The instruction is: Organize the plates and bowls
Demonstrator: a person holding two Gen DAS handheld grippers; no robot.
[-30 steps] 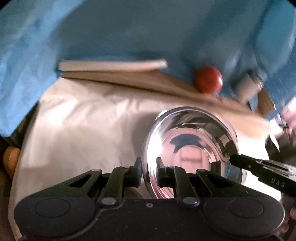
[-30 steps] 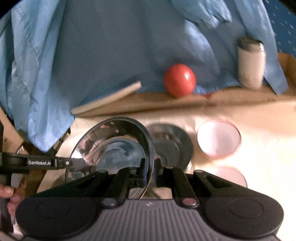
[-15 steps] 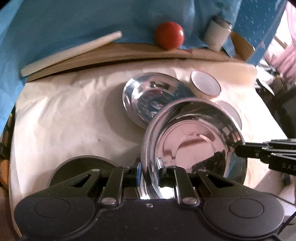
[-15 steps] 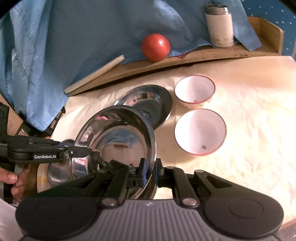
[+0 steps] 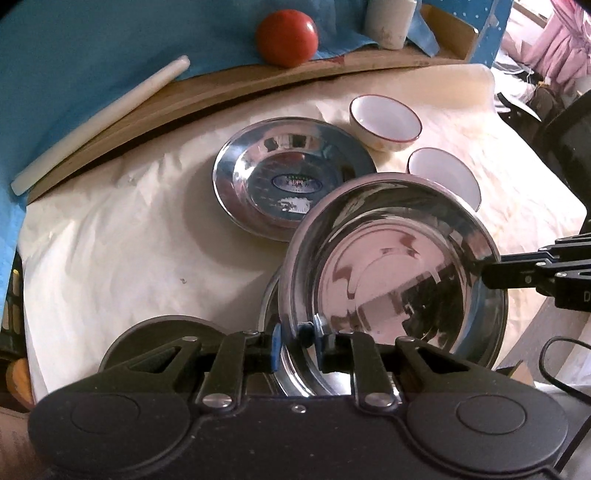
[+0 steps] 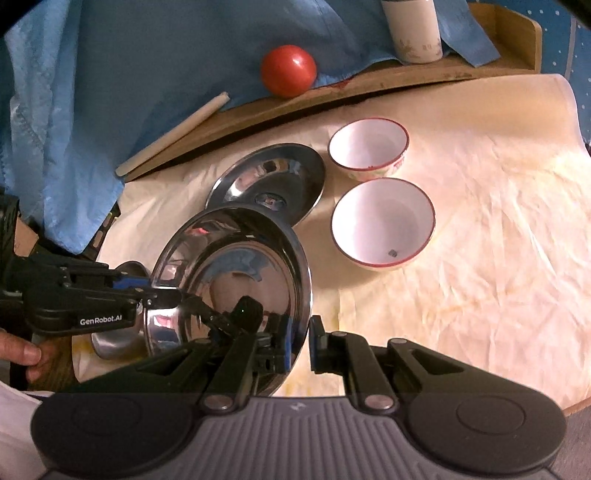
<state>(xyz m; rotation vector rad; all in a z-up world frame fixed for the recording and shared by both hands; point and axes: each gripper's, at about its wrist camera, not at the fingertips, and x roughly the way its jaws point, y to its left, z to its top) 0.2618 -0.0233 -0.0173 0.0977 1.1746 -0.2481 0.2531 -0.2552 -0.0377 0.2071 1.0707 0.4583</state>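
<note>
A shiny steel plate (image 5: 391, 273) (image 6: 236, 266) hangs tilted between both grippers, just above another steel dish (image 5: 267, 306) (image 6: 110, 339) near the table's front. My left gripper (image 5: 297, 338) (image 6: 162, 291) has its jaws opening; the plate's rim is between them, and the pads look just off it. My right gripper (image 6: 299, 343) (image 5: 484, 273) is shut on the opposite rim. A second steel plate (image 5: 291, 177) (image 6: 269, 177) lies flat behind. Two white bowls with red rims, one far (image 6: 367, 144) and one nearer (image 6: 382, 218), sit to its right.
A wooden board (image 6: 369, 85) along the back carries a red ball (image 6: 288, 70), a white cup (image 6: 413, 29) and a pale stick (image 6: 173, 133), against blue cloth (image 6: 147, 55). A hand (image 6: 22, 354) holds the left gripper. Cream paper (image 6: 498, 240) covers the table.
The plate stood almost on edge; both grippers brought it down and laid it flatter over the lower steel dish. The left fingers stand slightly wider apart.
</note>
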